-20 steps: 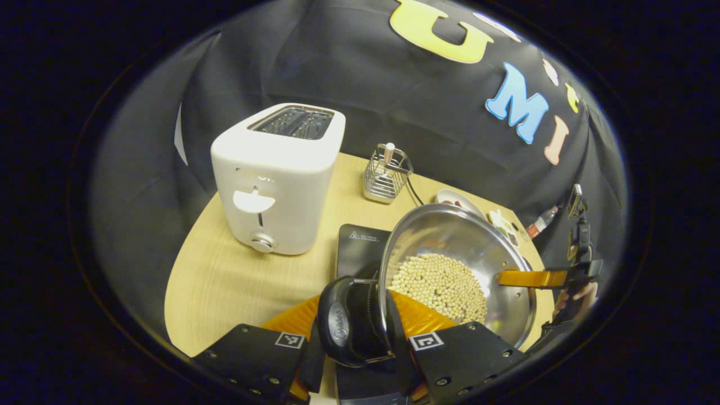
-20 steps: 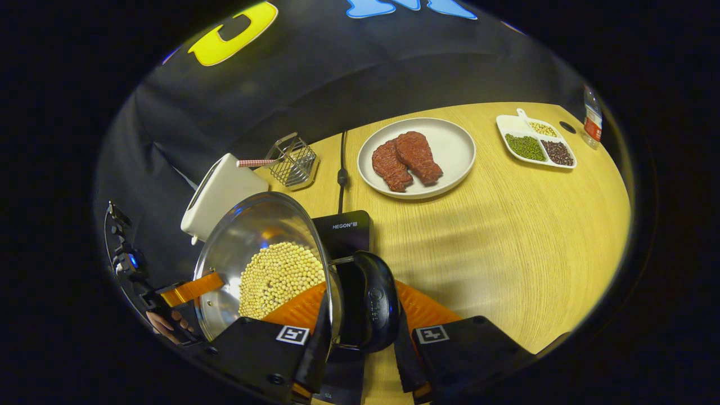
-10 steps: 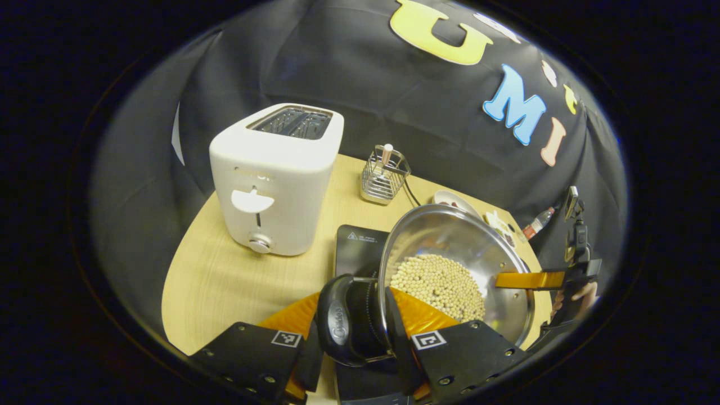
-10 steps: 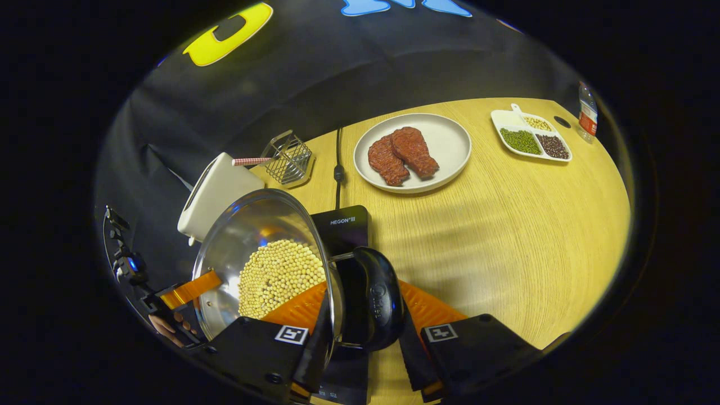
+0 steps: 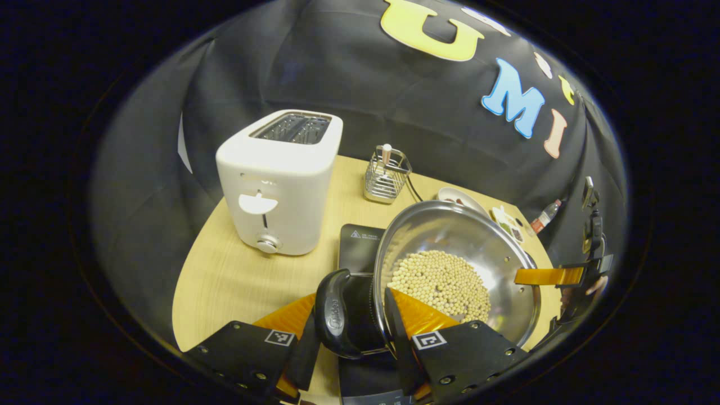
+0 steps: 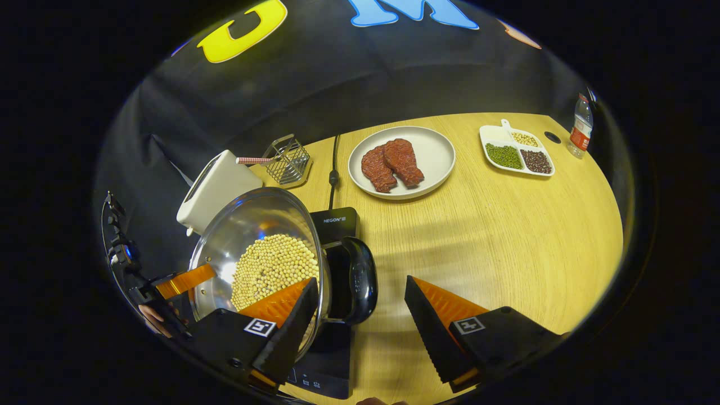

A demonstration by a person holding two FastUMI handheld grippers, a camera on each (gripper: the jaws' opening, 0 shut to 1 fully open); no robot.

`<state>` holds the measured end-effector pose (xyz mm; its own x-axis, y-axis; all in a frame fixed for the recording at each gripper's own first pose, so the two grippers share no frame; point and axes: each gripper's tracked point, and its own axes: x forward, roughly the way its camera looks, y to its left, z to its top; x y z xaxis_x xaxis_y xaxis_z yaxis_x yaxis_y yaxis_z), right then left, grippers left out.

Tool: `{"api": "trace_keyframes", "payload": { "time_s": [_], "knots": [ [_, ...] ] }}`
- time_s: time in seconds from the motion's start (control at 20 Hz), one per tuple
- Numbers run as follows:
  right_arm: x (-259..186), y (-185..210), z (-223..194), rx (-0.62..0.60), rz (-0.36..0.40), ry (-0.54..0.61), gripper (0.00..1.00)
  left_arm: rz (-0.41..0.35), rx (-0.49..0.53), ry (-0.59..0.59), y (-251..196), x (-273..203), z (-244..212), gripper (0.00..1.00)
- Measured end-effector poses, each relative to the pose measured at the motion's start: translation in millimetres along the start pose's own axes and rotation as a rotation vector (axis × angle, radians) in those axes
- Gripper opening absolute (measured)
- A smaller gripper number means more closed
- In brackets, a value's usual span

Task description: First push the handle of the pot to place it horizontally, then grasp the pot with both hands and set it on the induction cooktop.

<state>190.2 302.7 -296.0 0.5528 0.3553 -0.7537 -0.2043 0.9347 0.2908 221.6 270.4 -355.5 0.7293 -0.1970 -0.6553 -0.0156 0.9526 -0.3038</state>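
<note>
A steel pot of pale beans sits on the black induction cooktop near the table's front edge. The left gripper clamps one black side handle between both fingers; the right gripper stands released, fingers spread either side of the opposite handle. A white toaster stands toward the table's left edge, a plate of meat near the back edge.

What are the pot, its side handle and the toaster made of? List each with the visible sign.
Pot: polished metal, probably stainless steel; its wall mirrors light.
Side handle: glossy black, seemingly hard plastic; smooth highlights.
Toaster: matte white shell, likely plastic or painted metal; no sharp reflections.
</note>
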Motion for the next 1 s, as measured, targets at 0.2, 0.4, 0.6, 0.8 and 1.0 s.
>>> {"api": "trace_keyframes", "payload": {
  "time_s": [0.2, 0.4, 0.6, 0.8, 1.0],
  "knots": [
    [-26.2, -5.3, 6.9, -0.016, 0.023, -0.054, 0.99, 0.050, 0.004, -0.075, 3.2, -24.5, 16.0, 0.60],
    [-55.9, -27.7, 22.1, -0.056, -0.024, -0.141, 0.98, 0.096, 0.087, -0.150, -7.6, -57.3, 37.3, 0.60],
    [-91.6, -56.7, 33.8, -0.069, -0.047, -0.208, 0.98, 0.153, 0.159, -0.251, -35.2, -91.4, 61.1, 0.60],
    [-136.5, -91.6, 50.4, -0.129, -0.077, -0.310, 0.98, 0.136, 0.159, -0.383, -105.5, -134.6, 80.5, 0.60],
    [-194.9, -127.0, 70.5, -0.205, -0.118, -0.453, 0.98, 0.157, 0.191, -0.550, -181.8, -182.6, 101.8, 0.60]
  ]
}}
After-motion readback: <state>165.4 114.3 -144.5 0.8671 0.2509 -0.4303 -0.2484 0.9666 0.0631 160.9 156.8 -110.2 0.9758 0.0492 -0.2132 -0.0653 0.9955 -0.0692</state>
